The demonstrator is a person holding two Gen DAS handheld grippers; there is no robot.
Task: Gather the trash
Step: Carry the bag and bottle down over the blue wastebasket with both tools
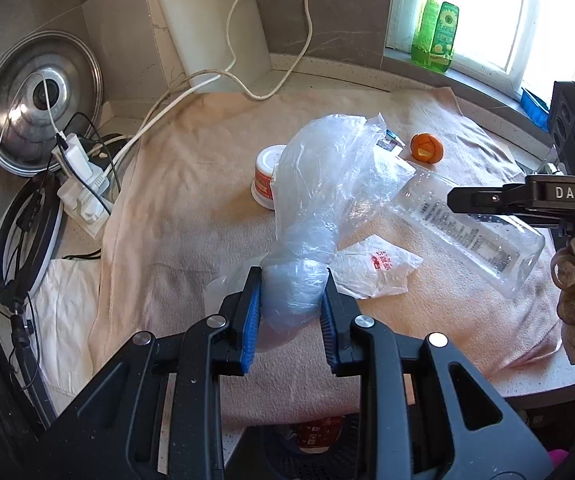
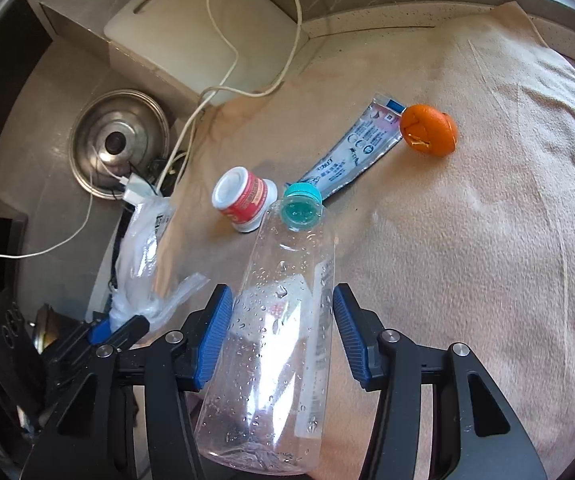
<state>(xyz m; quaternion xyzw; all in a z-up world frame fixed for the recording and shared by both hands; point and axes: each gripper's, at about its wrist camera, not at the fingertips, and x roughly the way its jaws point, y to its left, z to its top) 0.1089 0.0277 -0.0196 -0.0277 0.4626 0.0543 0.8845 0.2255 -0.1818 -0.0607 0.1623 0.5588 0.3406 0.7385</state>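
My left gripper [image 1: 291,280] is shut on a clear plastic bag [image 1: 319,184] and holds it upright above the beige towel; the bag also shows in the right wrist view [image 2: 143,256]. My right gripper [image 2: 283,296] is shut on an empty clear plastic bottle [image 2: 283,320] with a teal cap [image 2: 302,196], lifted and tilted; the bottle also shows in the left wrist view [image 1: 471,224]. A small white and red cup [image 2: 243,196], a blue and white foil sachet [image 2: 355,152], an orange peel [image 2: 429,130] and a crumpled white wrapper [image 1: 371,270] lie on the towel.
The beige towel [image 2: 487,260] covers the counter. A metal pot lid [image 1: 39,104], a power strip with plugs [image 1: 83,184] and white cables stand at the left. A white cutting board [image 1: 211,20] leans on the wall. A green soap bottle [image 1: 437,28] stands on the windowsill.
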